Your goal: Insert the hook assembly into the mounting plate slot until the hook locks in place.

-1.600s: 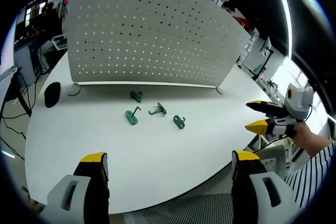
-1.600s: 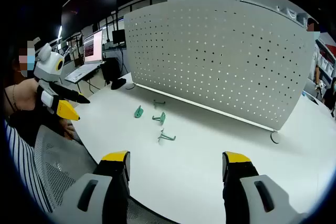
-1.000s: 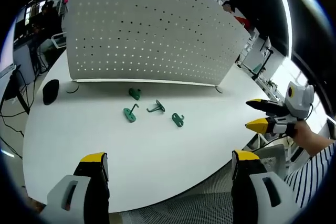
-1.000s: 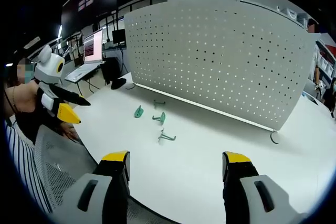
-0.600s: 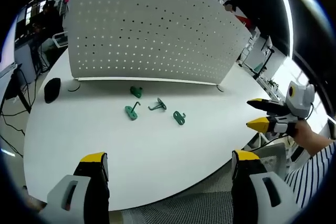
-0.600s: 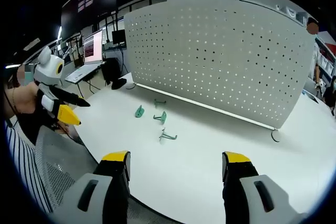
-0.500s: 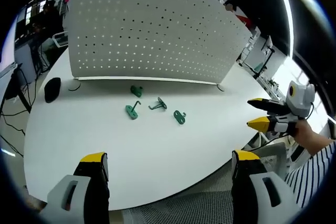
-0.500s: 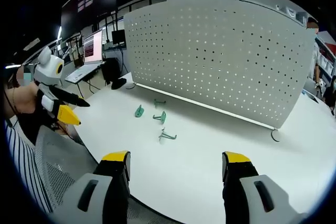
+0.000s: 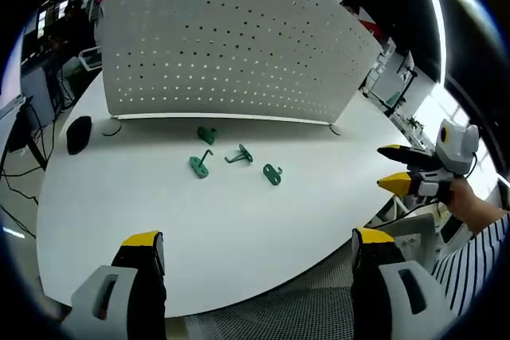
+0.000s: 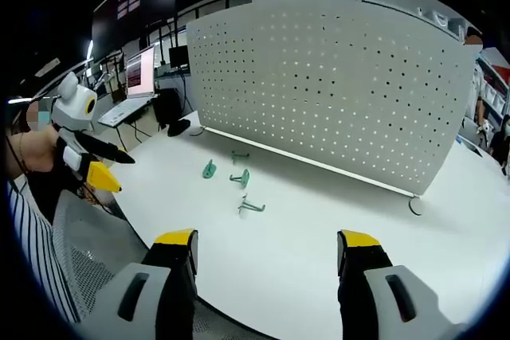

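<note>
Pegboard (image 9: 231,45), upright on white table (image 9: 239,220). Four green hooks (image 9: 231,163) loose just before it, nothing between. Black mouse (image 9: 78,134) beside its end. Left gripper (image 9: 255,276) and right gripper (image 10: 267,276): jaws apart, empty, well short of hooks.

A broad white table (image 9: 239,228) carries everything here. Four small green hook pieces lie loose near its middle: one (image 9: 207,134) nearest the board, one (image 9: 199,165) with a thin stem, one (image 9: 239,154) lying on its side, and one (image 9: 272,173) a little apart from the rest. A tall white perforated board (image 9: 231,45) stands upright behind them. A black mouse (image 9: 79,133) rests near one end of the board.
</note>
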A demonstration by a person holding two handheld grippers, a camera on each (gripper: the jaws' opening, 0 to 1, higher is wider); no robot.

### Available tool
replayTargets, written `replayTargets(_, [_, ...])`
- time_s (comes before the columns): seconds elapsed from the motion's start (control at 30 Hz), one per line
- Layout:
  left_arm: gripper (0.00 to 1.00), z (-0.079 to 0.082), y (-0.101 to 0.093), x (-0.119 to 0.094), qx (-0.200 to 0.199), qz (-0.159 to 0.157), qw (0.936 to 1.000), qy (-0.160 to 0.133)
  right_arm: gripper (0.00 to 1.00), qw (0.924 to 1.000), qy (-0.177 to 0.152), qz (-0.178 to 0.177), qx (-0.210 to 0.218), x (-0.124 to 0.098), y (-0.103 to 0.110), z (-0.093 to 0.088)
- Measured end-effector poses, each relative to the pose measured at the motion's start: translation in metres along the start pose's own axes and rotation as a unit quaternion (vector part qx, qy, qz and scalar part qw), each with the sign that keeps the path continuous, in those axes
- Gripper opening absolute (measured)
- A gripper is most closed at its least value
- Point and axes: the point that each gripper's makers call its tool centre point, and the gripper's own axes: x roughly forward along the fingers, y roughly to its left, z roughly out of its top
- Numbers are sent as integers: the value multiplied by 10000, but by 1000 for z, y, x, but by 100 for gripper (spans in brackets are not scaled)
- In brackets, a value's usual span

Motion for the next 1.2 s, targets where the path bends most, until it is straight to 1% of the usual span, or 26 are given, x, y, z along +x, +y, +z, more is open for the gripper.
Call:
replayTargets(0.13, [100, -2, -2, 0, 16, -76, 10000, 36, 68, 10000, -6, 9, -8, 0, 0, 1])
replayTargets(0.3, [100, -3, -2, 0, 4, -72, 10000, 61, 68, 10000, 5, 10, -5, 1, 0, 0])
replayTargets(0.5, [100, -8, -4, 2, 120, -55, 9998, 138, 68, 10000, 22, 2, 8, 0, -1, -2])
replayTargets(0.63, [100, -10, -6, 3, 112, -73, 9998, 170, 64, 9999, -121, -78, -59, -3, -4, 3])
replayTargets(0.7, [100, -11, -7, 4, 144, -70, 9997, 172, 64, 9999, -142, -71, -42, -3, -5, 4])
replayTargets(0.9, [100, -8, -10, 14, 240, -87, 9997, 61, 64, 9999, -140, -64, -19, -1, -8, 4])
replayTargets(1.1, [98, -11, -15, 29, 327, -141, 9992, 174, 63, 9999, -118, -54, 12, -1, -10, 2])
replayTargets(1.17, [97, -10, -16, 34, 357, -167, 9991, 160, 62, 9999, -108, -51, 42, -1, -11, 1])
replayTargets(1.2, [97, -9, -18, 38, 397, -230, 9989, 105, 62, 9999, -102, -53, 56, 0, -12, 0])
